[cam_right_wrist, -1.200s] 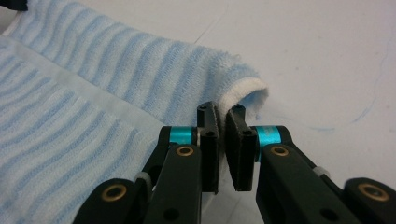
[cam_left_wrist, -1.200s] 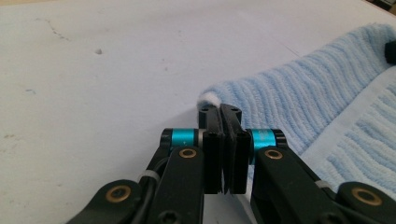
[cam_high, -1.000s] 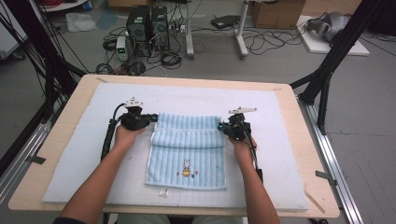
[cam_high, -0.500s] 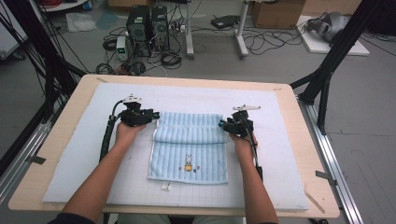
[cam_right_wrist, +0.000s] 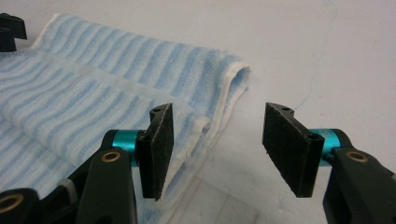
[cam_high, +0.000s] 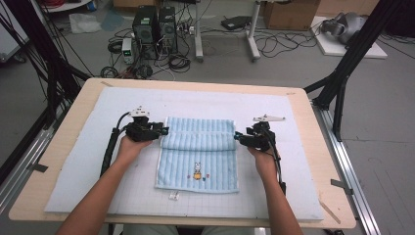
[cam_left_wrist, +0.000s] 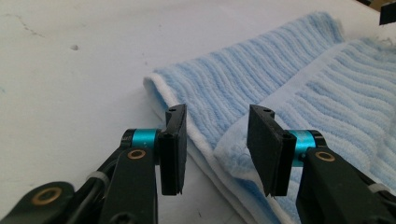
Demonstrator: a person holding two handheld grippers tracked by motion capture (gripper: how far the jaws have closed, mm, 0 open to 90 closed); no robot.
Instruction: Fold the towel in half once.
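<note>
A light blue striped towel (cam_high: 198, 154) with a small rabbit picture lies on the white mat, its far part folded back over itself. My left gripper (cam_high: 164, 131) sits at the fold's left end, open. In the left gripper view the open left gripper (cam_left_wrist: 217, 149) straddles the towel's (cam_left_wrist: 280, 84) folded white edge. My right gripper (cam_high: 237, 137) rests at the fold's right end, open. In the right gripper view the open right gripper (cam_right_wrist: 217, 149) has its left jaw over the towel (cam_right_wrist: 93, 88) and its right jaw over bare mat.
The white mat (cam_high: 293, 161) covers a wooden table (cam_high: 325, 161). A small white tag (cam_high: 173, 196) lies near the towel's front edge. Black frame legs (cam_high: 342, 73), computers (cam_high: 154, 27) and cables stand on the floor beyond the table.
Both grippers have moved away from me, carrying the towel's folded part farther back, and both have opened, letting go of the towel's edges.
</note>
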